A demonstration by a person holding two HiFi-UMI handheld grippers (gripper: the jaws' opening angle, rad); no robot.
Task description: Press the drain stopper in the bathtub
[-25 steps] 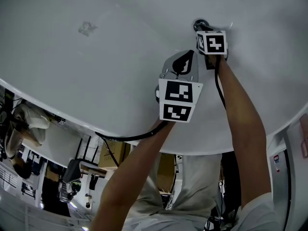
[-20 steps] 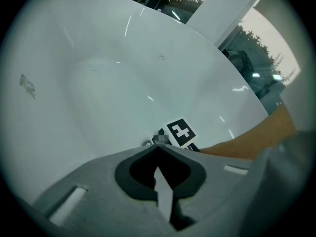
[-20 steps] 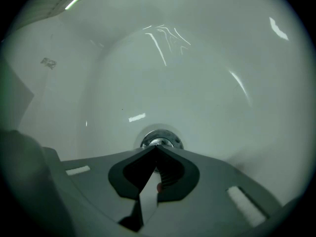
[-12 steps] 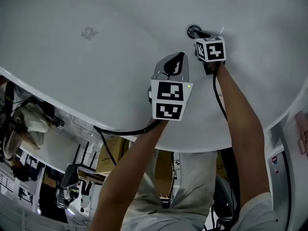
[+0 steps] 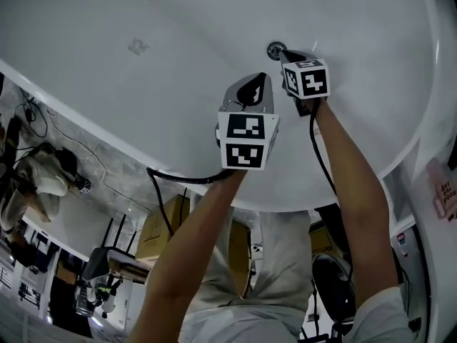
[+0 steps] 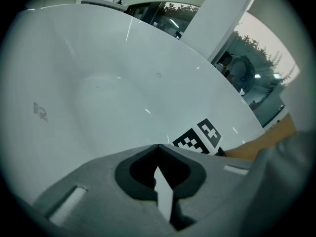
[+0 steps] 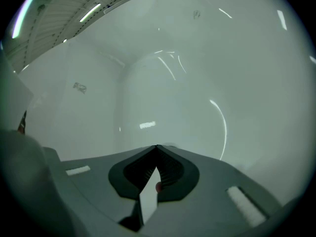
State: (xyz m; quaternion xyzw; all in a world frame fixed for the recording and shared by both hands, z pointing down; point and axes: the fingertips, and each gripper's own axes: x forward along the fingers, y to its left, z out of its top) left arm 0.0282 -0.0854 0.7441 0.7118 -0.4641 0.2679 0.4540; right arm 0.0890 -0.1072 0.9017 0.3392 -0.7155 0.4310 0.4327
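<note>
The round dark metal drain stopper (image 5: 274,49) sits in the floor of the white bathtub (image 5: 143,106), top centre of the head view. My right gripper (image 5: 283,53), with its marker cube (image 5: 306,78), is shut, and its closed tip rests at the stopper's edge. In the right gripper view the jaws (image 7: 157,147) meet at a point against the tub floor and hide the stopper. My left gripper (image 5: 260,78) is shut on nothing and hovers just left of the right one. The left gripper view (image 6: 158,146) shows the right cube (image 6: 200,136) beyond its tip.
The tub's curved walls rise all around, with a small grey mark (image 5: 138,46) on one side. The rim (image 5: 421,120) runs along the right, next to a pink label (image 5: 443,191). A black cable (image 5: 178,181) trails from the left gripper. Cardboard boxes (image 5: 161,234) stand outside the tub.
The right gripper's tip has stayed at the stopper. The head view has shifted, so both grippers and the stopper now sit slightly higher and further left in it.
</note>
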